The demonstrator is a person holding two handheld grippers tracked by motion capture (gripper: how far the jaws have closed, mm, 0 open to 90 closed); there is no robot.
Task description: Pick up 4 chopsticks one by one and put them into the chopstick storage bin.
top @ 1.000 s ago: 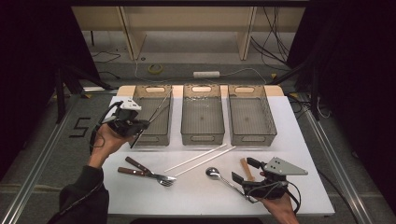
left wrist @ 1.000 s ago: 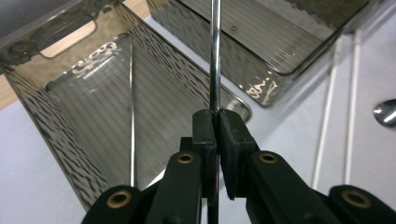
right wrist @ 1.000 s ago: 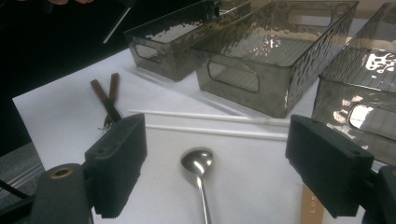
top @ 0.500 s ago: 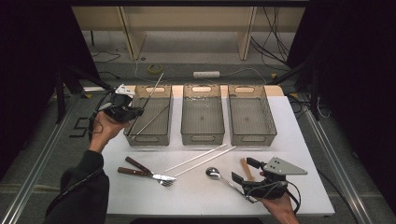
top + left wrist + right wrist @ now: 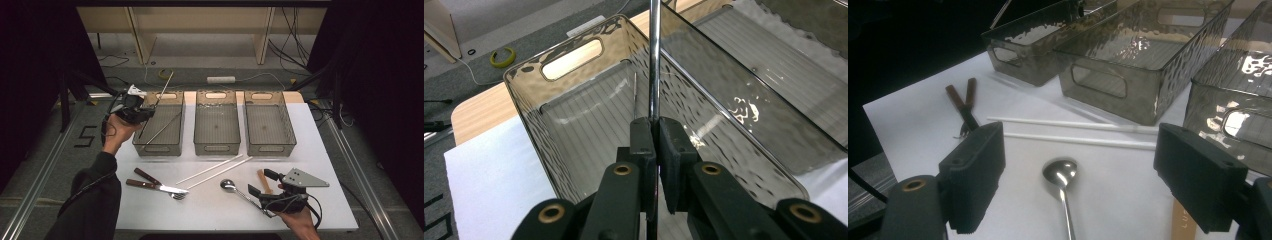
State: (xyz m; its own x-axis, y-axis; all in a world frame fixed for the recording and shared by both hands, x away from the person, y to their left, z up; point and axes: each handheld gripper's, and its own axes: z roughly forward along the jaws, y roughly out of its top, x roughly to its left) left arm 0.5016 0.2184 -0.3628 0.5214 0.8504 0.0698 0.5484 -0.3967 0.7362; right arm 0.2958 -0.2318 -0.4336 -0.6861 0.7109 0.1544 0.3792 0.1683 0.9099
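Observation:
My left gripper [image 5: 134, 107] hangs over the far left corner of the left bin [image 5: 145, 146], shut on a thin metal rod [image 5: 167, 85] that slants up and away past the bin's far rim. In the left gripper view the pads [image 5: 643, 140] pinch that rod [image 5: 654, 60] above the bin [image 5: 524, 100]. A second thin rod [image 5: 162, 126] lies slanted inside the bin. My right gripper [image 5: 261, 183] rests open near the front right of the table. A metal spoon [image 5: 1060, 172] lies on the table between its wide-apart pads [image 5: 973, 180].
Middle [image 5: 216, 145] and right [image 5: 269, 146] bins stand beside the left one. Two white sticks [image 5: 212, 170] lie across the table's middle. A brown-handled knife and fork [image 5: 150, 182] lie front left. A wooden piece [image 5: 263, 180] sits by the right gripper.
The left gripper has carried the metal rod toward the far end of the left bin, so the rod now reaches past the far rim. The right gripper has not moved.

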